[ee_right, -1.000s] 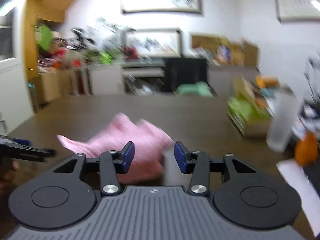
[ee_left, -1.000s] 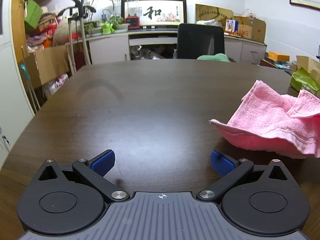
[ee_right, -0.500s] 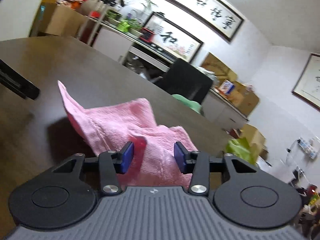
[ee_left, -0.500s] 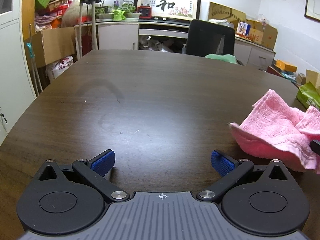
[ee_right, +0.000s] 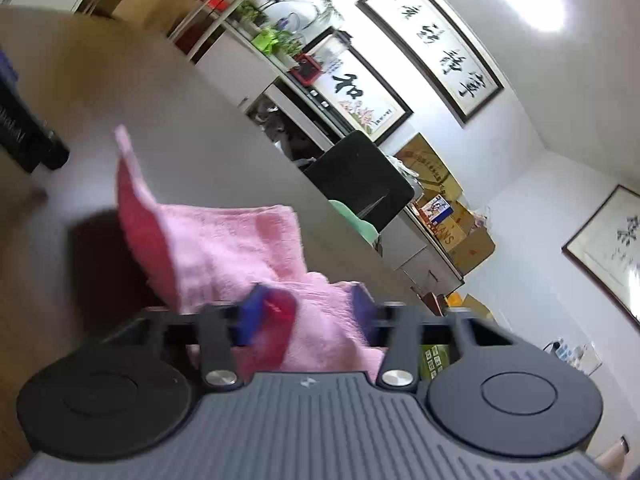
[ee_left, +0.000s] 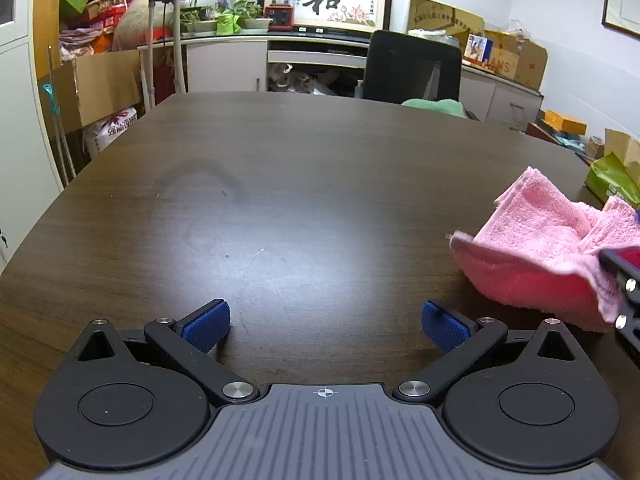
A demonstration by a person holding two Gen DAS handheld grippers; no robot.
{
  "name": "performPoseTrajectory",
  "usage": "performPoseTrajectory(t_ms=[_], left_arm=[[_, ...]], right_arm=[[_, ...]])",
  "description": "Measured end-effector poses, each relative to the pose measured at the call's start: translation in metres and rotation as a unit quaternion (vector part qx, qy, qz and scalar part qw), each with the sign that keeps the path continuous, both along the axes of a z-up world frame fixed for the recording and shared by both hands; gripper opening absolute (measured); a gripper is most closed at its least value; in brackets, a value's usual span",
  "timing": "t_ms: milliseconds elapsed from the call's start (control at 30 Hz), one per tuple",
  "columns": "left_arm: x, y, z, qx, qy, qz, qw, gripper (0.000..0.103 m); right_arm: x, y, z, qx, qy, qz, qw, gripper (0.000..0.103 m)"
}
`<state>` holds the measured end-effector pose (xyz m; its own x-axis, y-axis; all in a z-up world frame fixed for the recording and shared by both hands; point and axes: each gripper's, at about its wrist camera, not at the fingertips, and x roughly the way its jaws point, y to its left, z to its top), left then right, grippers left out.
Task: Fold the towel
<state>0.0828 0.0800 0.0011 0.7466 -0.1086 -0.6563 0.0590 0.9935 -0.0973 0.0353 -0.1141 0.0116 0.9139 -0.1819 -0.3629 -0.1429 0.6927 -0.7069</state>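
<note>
**Getting a grip on the crumpled towel**

Our right gripper (ee_right: 306, 314) has pink towel (ee_right: 224, 248) bunched between its blue pads, though the pads stand apart and the frame is blurred, so we cannot tell whether it is clamped or only nosing into the cloth. Our left gripper (ee_left: 325, 322) is spread wide and holds nothing, with bare table (ee_left: 280, 184) ahead of it; the towel (ee_left: 540, 252) lies crumpled off to its right, near the table edge. To do this step well, we judge we should pinch one clear corner rather than a thick bunch, then bring our left gripper across to a neighbouring corner, so the cloth can be spread flat before any fold
</note>
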Motion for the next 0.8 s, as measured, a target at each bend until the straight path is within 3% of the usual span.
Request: performPoseTrajectory(t_ms=[433,467,500,600,733,800], left_arm=[[-0.002,-0.005,-0.001,0.01,0.003,-0.009,0.9999,0.103],[-0.002,-0.006,-0.001,0.01,0.002,-0.011,0.9999,0.103],[-0.003,-0.007,-0.001,0.008,0.002,-0.012,0.9999,0.103],[-0.004,-0.007,0.0,-0.012,0.0,-0.027,0.9996,0.103],[-0.009,-0.009,0.003,-0.04,-0.005,-0.056,0.9976,0.103],[-0.013,-0.014,0.005,-0.048,-0.016,-0.08,0.9955,0.103]], right_arm=[[-0.032,-0.028,0.006,0.006,-0.025,-0.02,0.999,0.028],[-0.032,-0.03,0.006,0.008,-0.027,-0.024,0.999,0.027],[-0.031,-0.033,0.007,0.018,-0.029,-0.029,0.999,0.018],[-0.031,-0.046,0.014,0.075,-0.035,-0.044,0.996,0.007],[-0.031,-0.072,0.022,0.174,-0.025,-0.059,0.983,0.005],[-0.031,-0.09,0.024,0.233,-0.021,-0.064,0.97,0.005]])
